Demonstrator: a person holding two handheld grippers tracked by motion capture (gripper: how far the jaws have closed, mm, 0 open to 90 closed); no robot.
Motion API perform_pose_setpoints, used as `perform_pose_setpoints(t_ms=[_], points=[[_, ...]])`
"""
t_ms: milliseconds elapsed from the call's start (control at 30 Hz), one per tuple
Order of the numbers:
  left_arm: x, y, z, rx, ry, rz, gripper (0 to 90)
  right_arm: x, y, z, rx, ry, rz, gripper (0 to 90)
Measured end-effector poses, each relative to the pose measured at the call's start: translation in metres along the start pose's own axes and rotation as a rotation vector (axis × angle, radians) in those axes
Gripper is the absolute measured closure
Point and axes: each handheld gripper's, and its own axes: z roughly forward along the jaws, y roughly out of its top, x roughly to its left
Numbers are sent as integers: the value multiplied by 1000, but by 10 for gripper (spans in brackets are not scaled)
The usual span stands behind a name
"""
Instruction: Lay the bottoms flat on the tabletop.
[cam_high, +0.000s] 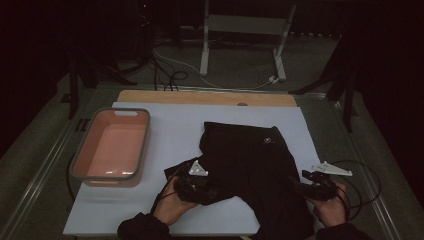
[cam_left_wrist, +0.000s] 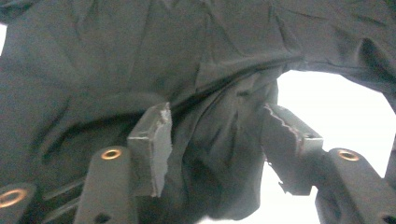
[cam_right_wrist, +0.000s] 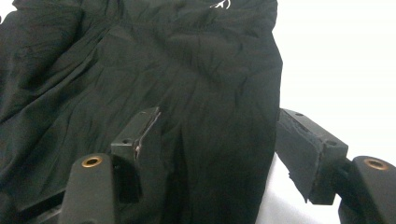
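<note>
The black garment (cam_high: 250, 160) lies crumpled on the white sheet (cam_high: 170, 130) that covers my worktop (cam_high: 150, 96), toward the near right part of it, with a small white logo (cam_high: 268, 140) facing up near its far edge. Its near end hangs over the worktop's front edge between my two hands.

My left tongs (cam_high: 196, 186) sit at the garment's near left corner. In the left gripper view the jaws stand apart with a fold of the black cloth (cam_left_wrist: 219, 154) bunched between them; the cloth touches the left pad (cam_left_wrist: 152, 144), but the jaws have not closed on it. The white sheet shows bright past the right jaw.

My right tongs (cam_high: 307, 185) are at the garment's right edge, held in my right hand (cam_high: 332, 205). In the right gripper view the jaws are wide apart, the left one over the cloth (cam_right_wrist: 187, 93) and the right one out over the white sheet, so the garment's edge runs down between them, ungripped.

A pink tub (cam_high: 111, 145) with a grey rim stands on the left side of the sheet, well apart from the garment. Beyond the worktop, in the dark, there is a white frame (cam_high: 245, 30) and cables (cam_high: 170, 70) on the floor.
</note>
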Motion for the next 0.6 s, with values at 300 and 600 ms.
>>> perform_pose_setpoints(t_ms=[300, 600], points=[[-5, -7, 11, 61, -24, 16, 792, 0, 0, 0, -1, 0, 1, 326], [-34, 2, 17, 60, -105, 84, 887, 1, 0, 1, -1, 4, 0, 329]])
